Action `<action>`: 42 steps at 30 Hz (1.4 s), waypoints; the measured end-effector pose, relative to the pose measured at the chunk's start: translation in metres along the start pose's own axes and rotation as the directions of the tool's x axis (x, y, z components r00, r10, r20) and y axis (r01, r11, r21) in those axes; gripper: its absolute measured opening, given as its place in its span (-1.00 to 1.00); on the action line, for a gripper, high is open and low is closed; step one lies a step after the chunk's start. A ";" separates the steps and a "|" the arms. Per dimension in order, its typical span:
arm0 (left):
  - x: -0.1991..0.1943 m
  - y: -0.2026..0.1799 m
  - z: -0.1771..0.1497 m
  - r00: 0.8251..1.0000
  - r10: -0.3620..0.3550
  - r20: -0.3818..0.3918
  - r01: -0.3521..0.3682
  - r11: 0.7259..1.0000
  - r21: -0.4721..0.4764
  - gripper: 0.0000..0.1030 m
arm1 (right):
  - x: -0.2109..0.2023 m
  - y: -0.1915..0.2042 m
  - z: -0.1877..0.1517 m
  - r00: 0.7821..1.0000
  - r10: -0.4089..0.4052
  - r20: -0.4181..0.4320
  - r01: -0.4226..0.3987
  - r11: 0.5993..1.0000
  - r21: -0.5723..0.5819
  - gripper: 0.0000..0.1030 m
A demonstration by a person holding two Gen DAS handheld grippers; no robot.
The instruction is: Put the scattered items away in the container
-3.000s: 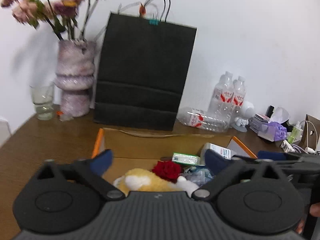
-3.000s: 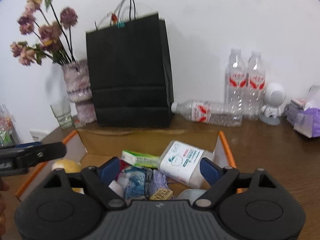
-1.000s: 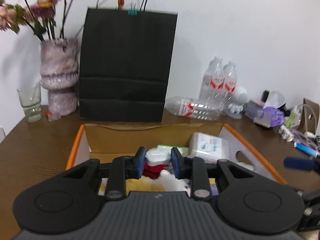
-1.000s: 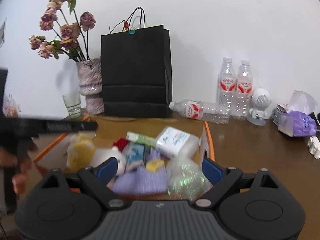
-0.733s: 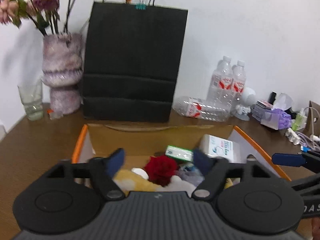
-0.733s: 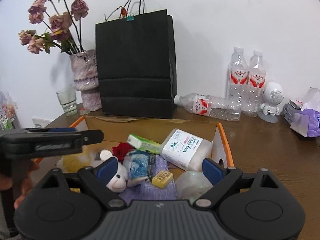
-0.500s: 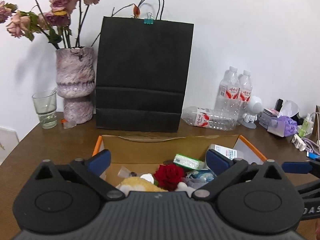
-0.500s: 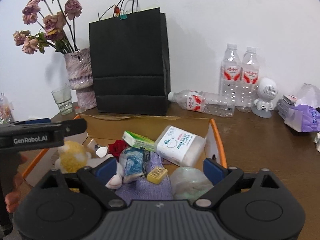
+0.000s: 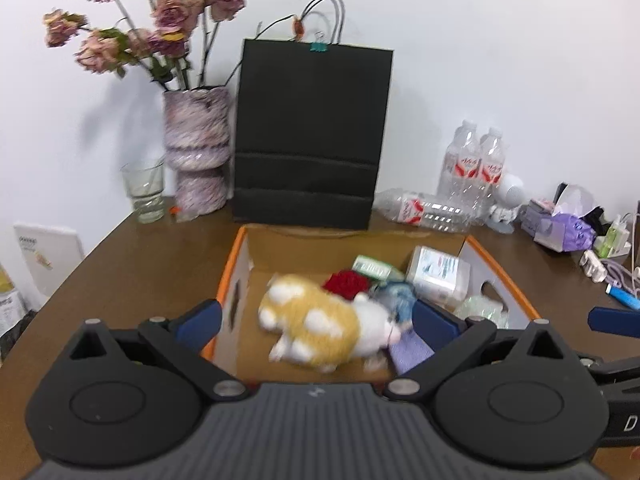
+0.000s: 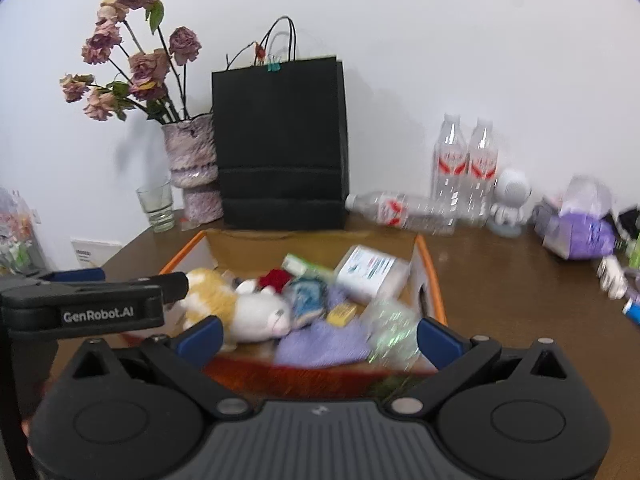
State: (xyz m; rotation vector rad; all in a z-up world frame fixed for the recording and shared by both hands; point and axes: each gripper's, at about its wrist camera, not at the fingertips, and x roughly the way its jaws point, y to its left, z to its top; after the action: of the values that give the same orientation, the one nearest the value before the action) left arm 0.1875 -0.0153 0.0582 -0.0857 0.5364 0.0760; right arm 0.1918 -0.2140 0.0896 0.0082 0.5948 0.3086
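Observation:
An orange-rimmed cardboard box (image 9: 233, 264) (image 10: 434, 280) sits on the brown table. It holds a yellow and white plush toy (image 9: 316, 322) (image 10: 240, 304), a red flower (image 9: 345, 283), a white wipes pack (image 9: 438, 274) (image 10: 372, 270), a green packet (image 10: 304, 265), a purple cloth (image 10: 324, 342) and a clear bag (image 10: 390, 330). My left gripper (image 9: 316, 322) is open and empty above the box's near edge. My right gripper (image 10: 318, 332) is open and empty at the box's front right. The left gripper's body (image 10: 92, 304) shows at left in the right wrist view.
A black paper bag (image 9: 312, 136), a vase of dried roses (image 9: 198, 160) and a glass (image 9: 146, 192) stand behind the box. Water bottles (image 9: 472, 168), a white robot figure (image 10: 512, 200), a purple tissue pack (image 9: 560, 232) and cables (image 9: 612, 268) lie at right.
The left gripper opened and let go of a small white item over the box one second ago. Both grippers have since pulled back and up; the plush toy lies further forward in the box.

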 end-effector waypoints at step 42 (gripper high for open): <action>-0.074 -0.005 -0.044 0.998 0.051 -0.037 -0.048 0.997 0.068 1.00 | -0.060 0.018 -0.040 0.995 -0.059 -0.081 0.060 0.998 0.013 1.00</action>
State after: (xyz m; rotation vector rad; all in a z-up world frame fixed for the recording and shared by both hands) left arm 0.1023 -0.0283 0.0592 -0.0084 0.5789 0.1046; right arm 0.1175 -0.2177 0.0909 -0.0070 0.6767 0.2472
